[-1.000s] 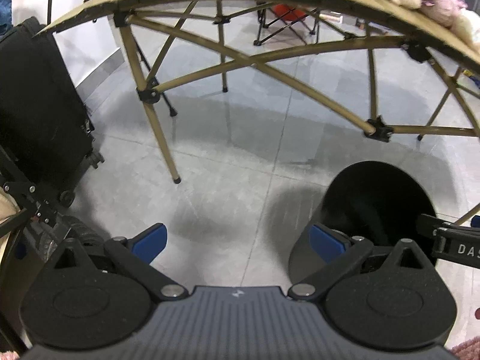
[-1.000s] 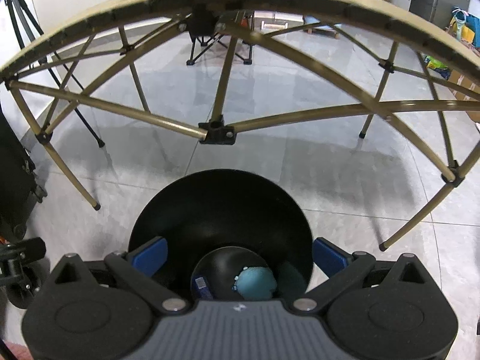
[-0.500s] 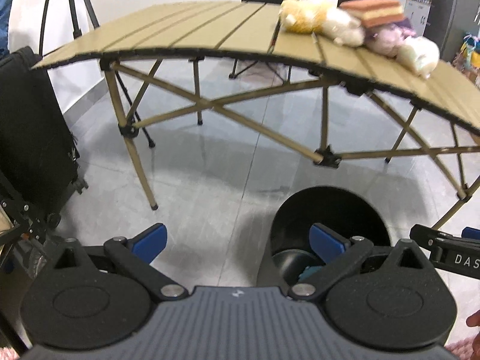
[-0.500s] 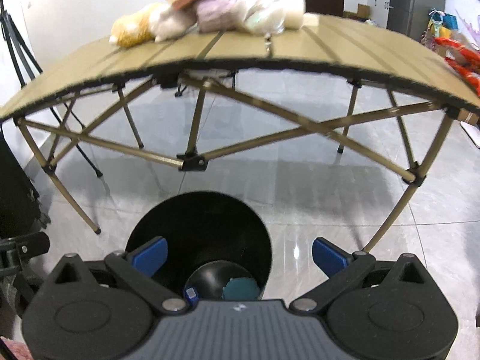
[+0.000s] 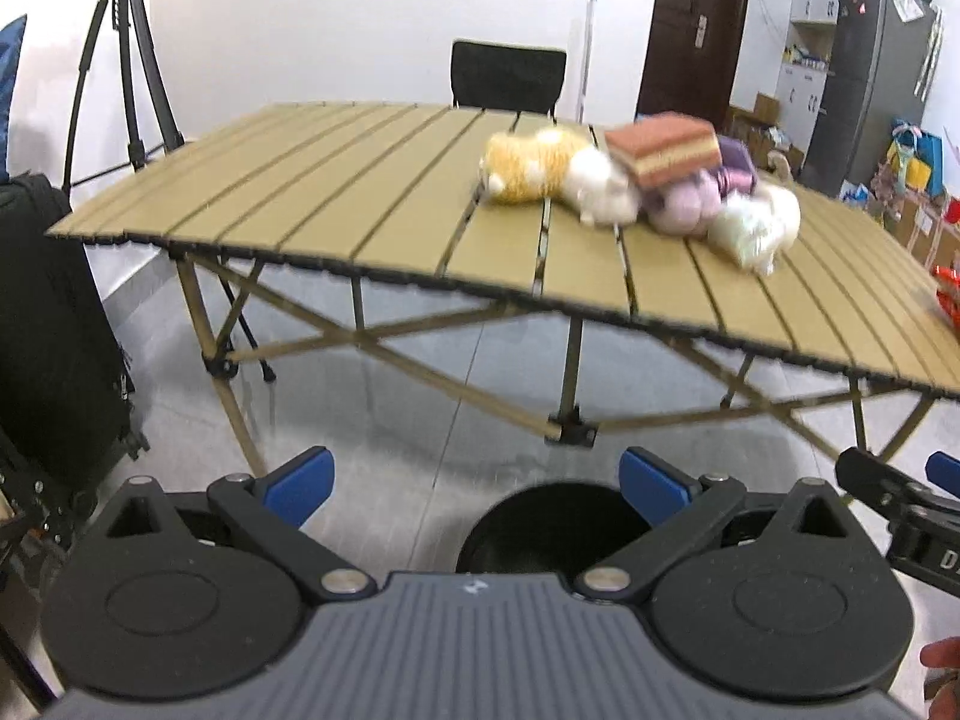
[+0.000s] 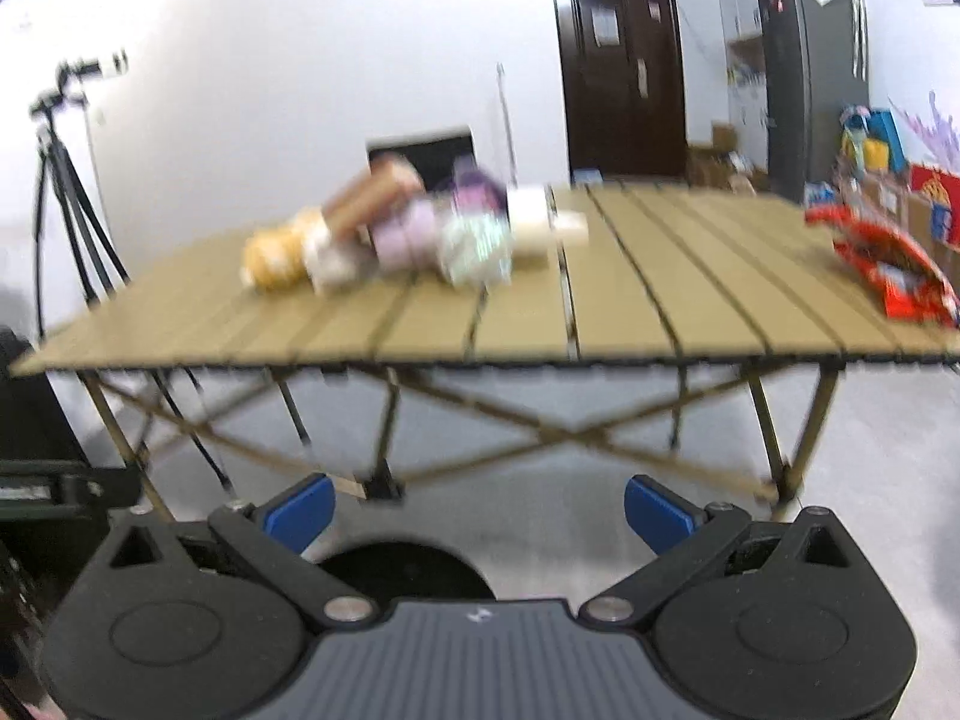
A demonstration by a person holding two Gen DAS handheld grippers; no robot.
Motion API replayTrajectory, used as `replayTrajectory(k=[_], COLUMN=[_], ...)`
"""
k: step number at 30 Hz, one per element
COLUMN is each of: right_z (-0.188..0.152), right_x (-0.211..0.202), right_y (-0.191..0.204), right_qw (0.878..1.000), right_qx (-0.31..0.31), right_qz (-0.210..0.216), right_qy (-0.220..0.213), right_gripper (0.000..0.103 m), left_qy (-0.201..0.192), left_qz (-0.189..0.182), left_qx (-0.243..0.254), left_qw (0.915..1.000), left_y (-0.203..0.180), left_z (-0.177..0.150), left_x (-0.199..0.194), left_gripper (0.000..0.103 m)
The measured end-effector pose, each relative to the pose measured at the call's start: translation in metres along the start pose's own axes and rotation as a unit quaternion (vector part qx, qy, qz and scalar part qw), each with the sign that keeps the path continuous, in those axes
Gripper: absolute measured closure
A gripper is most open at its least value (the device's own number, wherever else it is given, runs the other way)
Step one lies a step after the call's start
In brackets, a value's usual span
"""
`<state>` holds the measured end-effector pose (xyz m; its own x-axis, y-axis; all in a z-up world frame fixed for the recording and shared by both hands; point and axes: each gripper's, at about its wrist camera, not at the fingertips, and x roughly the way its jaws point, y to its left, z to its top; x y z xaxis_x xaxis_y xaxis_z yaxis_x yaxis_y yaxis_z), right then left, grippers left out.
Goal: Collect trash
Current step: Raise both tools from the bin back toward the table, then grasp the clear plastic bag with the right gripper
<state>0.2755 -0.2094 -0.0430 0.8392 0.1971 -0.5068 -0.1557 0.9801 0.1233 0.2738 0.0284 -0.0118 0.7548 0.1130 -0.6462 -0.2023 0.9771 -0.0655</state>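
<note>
A black round trash bin (image 5: pixel 543 525) stands on the floor in front of a tan slatted folding table (image 5: pixel 372 204); in the right wrist view the bin (image 6: pixel 402 570) shows just above the gripper body. My left gripper (image 5: pixel 477 483) is open and empty, held above the floor left of the bin. My right gripper (image 6: pixel 480 507) is open and empty above the bin. A red snack wrapper (image 6: pixel 882 267) lies on the table's right side. A pile of soft toys and a striped sponge (image 5: pixel 660 147) sits on the table, seen again as a blurred pile (image 6: pixel 396 234).
A black suitcase (image 5: pixel 48 324) stands at the left beside a tripod (image 5: pixel 120 60). A black chair (image 5: pixel 507 78) is behind the table. The table's crossed legs (image 6: pixel 540 438) span the floor beyond the bin. A fridge (image 5: pixel 870 72) and boxes fill the far right.
Both grippers have risen and tilted up from over the bin, so the table top and its objects came into view. The bin has dropped to the bottom of both views.
</note>
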Motion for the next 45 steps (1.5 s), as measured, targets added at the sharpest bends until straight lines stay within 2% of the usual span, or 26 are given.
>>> replayTrajectory(k=[6,9,19,24,27,33,35,36,37,40,45], right_z=[0.032,0.046,0.084,0.099,0.104,0.109,0.108,0.109,0.109,0.107,0.106], right_x=[0.011,0.022,0.085,0.12,0.138,0.166,0.172,0.174,0.175,0.173,0.163], right_y=[-0.003,-0.003,-0.009,-0.008,-0.009,-0.011,-0.01,-0.01,-0.011,-0.014,-0.02], right_qw=[0.999,0.998,0.998,0.998,0.998,0.998,0.998,0.998,0.998,0.997,0.997], right_qx=[-0.008,-0.009,0.021,0.021,0.028,0.039,0.04,0.04,0.043,0.046,0.048], right_qz=[0.02,0.012,0.009,0.0,0.007,0.02,0.021,0.021,0.024,0.025,0.015], right_qy=[-0.044,-0.06,-0.065,-0.064,-0.059,-0.051,-0.051,-0.049,-0.046,-0.049,-0.055], right_gripper=[0.0,0.0,0.008,0.014,0.022,0.029,0.039,0.05,0.056,0.066,0.073], left_qy=[-0.017,-0.02,-0.028,-0.029,-0.03,-0.034,-0.027,-0.025,-0.024,-0.022,-0.022], left_qz=[0.007,0.01,0.014,0.003,-0.005,-0.029,-0.038,-0.041,-0.043,-0.047,-0.045], left_qx=[-0.011,-0.014,-0.006,-0.007,0.002,-0.002,-0.004,-0.004,-0.004,-0.005,-0.005], left_qw=[0.9998,0.9996,0.9995,0.9996,0.9995,0.999,0.9989,0.9988,0.9988,0.9987,0.9987], left_y=[-0.006,-0.009,-0.024,-0.03,-0.036,-0.038,-0.039,-0.04,-0.041,-0.042,-0.043], left_z=[0.025,0.038,0.082,0.1,0.113,0.131,0.133,0.134,0.135,0.135,0.134], left_x=[0.01,0.021,0.06,0.077,0.087,0.098,0.102,0.104,0.104,0.106,0.104], left_gripper=[0.0,0.0,0.0,0.0,0.0,0.0,0.0,0.0,0.0,0.0,0.0])
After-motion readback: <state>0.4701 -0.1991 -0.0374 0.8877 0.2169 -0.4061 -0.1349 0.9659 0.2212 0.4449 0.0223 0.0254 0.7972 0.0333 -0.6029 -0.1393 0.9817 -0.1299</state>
